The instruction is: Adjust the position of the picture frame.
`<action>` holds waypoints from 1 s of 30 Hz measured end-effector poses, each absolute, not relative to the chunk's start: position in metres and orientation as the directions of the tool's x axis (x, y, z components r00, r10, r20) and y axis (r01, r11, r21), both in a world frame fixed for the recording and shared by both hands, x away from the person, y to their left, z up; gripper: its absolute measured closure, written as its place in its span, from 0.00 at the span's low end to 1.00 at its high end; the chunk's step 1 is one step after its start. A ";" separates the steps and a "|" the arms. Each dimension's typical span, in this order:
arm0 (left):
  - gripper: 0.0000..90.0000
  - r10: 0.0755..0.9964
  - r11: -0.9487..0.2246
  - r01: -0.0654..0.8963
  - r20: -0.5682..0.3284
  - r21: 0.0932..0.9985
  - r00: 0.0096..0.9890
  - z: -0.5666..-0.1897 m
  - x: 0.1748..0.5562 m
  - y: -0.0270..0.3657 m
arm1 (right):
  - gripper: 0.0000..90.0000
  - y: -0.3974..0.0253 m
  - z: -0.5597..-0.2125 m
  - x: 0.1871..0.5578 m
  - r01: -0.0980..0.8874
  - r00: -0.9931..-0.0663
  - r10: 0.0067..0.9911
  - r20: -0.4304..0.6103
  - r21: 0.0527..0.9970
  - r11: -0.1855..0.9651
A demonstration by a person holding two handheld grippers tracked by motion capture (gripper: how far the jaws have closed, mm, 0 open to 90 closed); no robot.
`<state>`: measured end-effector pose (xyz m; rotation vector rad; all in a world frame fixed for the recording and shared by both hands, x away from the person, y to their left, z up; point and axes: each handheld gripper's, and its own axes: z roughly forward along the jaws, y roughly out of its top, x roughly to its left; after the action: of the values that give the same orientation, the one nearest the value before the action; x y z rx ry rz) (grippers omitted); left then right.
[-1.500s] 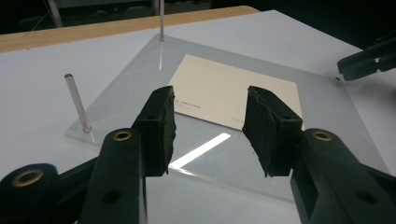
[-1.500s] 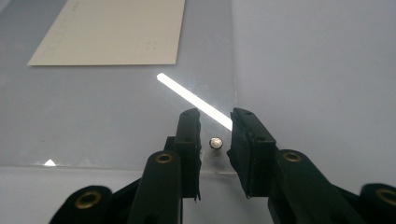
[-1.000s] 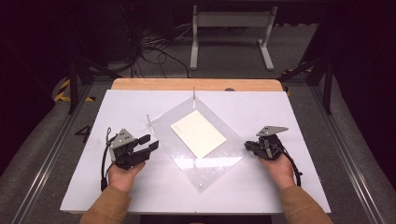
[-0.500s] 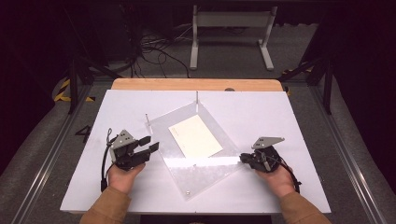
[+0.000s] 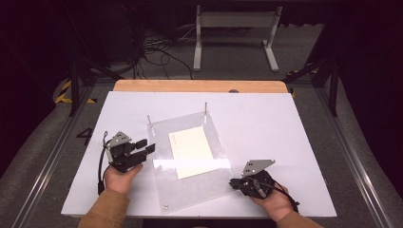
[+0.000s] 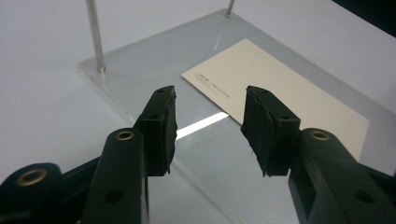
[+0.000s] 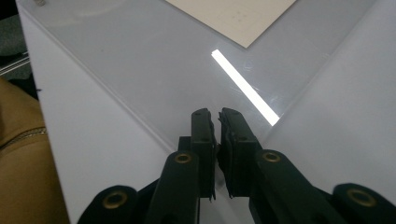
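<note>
Clear acrylic plate [image 5: 190, 161] lies flat on the white table [image 5: 266, 123], turned askew to the table's edges, two thin metal posts [image 5: 206, 113] standing at its far corners. Cream card [image 5: 191, 151] rests on the plate, near its middle.

Left gripper [image 5: 142, 148] held low at the plate's left edge, forearm coming up from below, wrist level; jaws spread wide, pointing across the plate toward the card, gripping nothing.

Right gripper [image 5: 234, 182] at the plate's near right corner, hand [image 5: 273, 202] cupped behind it, angled inward. Jaws pressed nearly together on the plate's corner edge [image 7: 219, 140].
</note>
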<state>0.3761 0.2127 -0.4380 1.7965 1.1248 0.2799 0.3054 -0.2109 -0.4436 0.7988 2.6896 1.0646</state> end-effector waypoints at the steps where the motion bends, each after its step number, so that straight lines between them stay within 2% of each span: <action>1: 0.62 0.795 -0.104 0.582 -0.284 0.806 0.536 -0.439 0.377 0.215 | 0.93 -0.207 -0.444 0.302 0.420 -0.854 0.516 0.063 0.668 0.614; 3: 0.62 0.802 -0.089 0.603 -0.301 0.793 0.515 -0.440 0.379 0.218 | 0.93 -0.203 -0.444 0.298 0.403 -0.866 0.497 0.058 0.669 0.625; 8: 0.66 0.833 -0.126 0.614 -0.254 0.779 0.492 -0.442 0.381 0.218 | 0.93 -0.199 -0.444 0.294 0.395 -0.875 0.480 0.063 0.667 0.632; 13: 0.71 0.860 -0.165 0.664 -0.223 0.730 0.458 -0.446 0.393 0.222 | 0.87 -0.200 -0.440 0.294 0.368 -0.876 0.480 0.037 0.694 0.619; 18: 0.83 0.877 -0.163 0.715 -0.232 0.680 0.421 -0.453 0.402 0.219 | 0.84 -0.208 -0.434 0.296 0.367 -0.860 0.509 0.032 0.731 0.576; 24: 0.99 0.873 -0.198 0.736 -0.225 0.647 0.432 -0.457 0.407 0.212 | 0.85 -0.210 -0.436 0.299 0.388 -0.842 0.539 0.017 0.713 0.584; 30: 1.00 0.880 -0.224 0.740 -0.196 0.634 0.433 -0.458 0.412 0.202 | 0.86 -0.216 -0.433 0.301 0.395 -0.827 0.563 0.010 0.722 0.568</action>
<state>0.4121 0.2016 -0.4579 2.0185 1.3597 0.2666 0.3006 -0.2161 -0.4331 0.8005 2.5804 1.1048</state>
